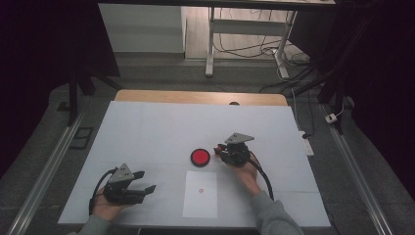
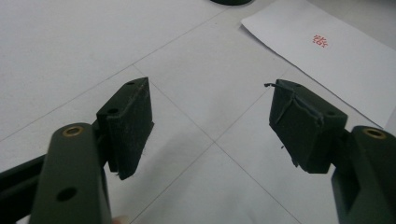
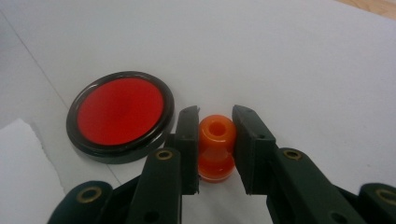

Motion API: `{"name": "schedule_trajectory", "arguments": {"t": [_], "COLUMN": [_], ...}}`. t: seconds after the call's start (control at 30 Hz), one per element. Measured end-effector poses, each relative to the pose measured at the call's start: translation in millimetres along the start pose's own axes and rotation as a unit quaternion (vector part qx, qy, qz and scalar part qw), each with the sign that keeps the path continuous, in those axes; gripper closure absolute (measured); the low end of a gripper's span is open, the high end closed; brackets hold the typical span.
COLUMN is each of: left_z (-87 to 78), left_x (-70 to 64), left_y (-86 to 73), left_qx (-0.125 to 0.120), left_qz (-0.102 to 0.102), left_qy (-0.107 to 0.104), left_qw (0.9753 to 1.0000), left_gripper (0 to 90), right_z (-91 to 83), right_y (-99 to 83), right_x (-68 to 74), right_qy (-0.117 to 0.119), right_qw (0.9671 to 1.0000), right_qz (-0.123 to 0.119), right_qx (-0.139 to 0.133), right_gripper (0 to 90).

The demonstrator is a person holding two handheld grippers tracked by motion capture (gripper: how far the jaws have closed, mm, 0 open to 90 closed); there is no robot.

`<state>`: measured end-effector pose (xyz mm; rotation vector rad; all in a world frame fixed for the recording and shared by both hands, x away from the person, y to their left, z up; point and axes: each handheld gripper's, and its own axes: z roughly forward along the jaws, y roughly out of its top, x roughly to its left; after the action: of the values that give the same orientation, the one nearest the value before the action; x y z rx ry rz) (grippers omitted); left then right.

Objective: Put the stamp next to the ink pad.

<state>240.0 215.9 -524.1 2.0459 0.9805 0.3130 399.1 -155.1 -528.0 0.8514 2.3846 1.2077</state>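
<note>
The right gripper [image 3: 215,140] pinches a glossy orange spool-shaped stamp [image 3: 215,147] between its jaws, long axis upright, hollow end up, just beside the round red ink pad [image 3: 120,114] on the white tabletop [image 1: 147,132]. The left gripper [image 2: 212,119] has its jaws spread, near the paper sheet [image 2: 327,60].

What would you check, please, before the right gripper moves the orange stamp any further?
1. Grip on the orange stamp: the right gripper has its jaws closed on the waist of it. Ok.
2. Stamp upright: its hollow top faces up between the jaws. Ok.
3. Red ink pad: open, lying flat beside the stamp. Ok.
4. Sheet of paper: flat on the table, already bearing a red mark. Ok.
5. Left gripper: jaws open, holding nothing, apart from the paper. Ok.
6. Ink on the stamp's face: hidden underneath. Cannot tell.
</note>
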Motion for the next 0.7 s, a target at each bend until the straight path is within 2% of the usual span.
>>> {"name": "schedule_trajectory", "arguments": {"t": [0.1,0.23,0.4,0.5,0.7], "left_z": [-0.6,-1.0,-2.1,-3.5,-2.7], "left_x": [0.8,0.7,2.2,3.0,4.1], "left_y": [-0.1,0.0,-0.3,0.0,0.5], "left_qx": [-0.003,-0.003,-0.008,-0.013,-0.017], "left_qz": [-0.004,-0.002,-0.005,-0.006,-0.009], "left_qy": [0.000,0.000,-0.001,-0.003,-0.011], "left_qw": [1.0000,1.0000,1.0000,0.9999,0.9998], "left_gripper": [28.8,28.6,28.1,27.8,27.2], "right_z": [-1.8,-10.3,-26.0,-38.1,-64.0], "right_y": [0.8,4.1,4.7,2.4,-8.9], "right_x": [0.6,-0.9,-4.5,-3.9,-4.4], "right_qy": [-0.005,-0.007,0.003,0.002,0.002], "right_qw": [1.0000,0.9995,0.9987,0.9990,0.9988], "right_qz": [-0.003,0.003,0.011,-0.005,-0.005], "right_qx": [-0.008,-0.031,-0.051,-0.045,-0.049], "right_gripper": [57.2,47.1,44.5,43.8,44.4]}}
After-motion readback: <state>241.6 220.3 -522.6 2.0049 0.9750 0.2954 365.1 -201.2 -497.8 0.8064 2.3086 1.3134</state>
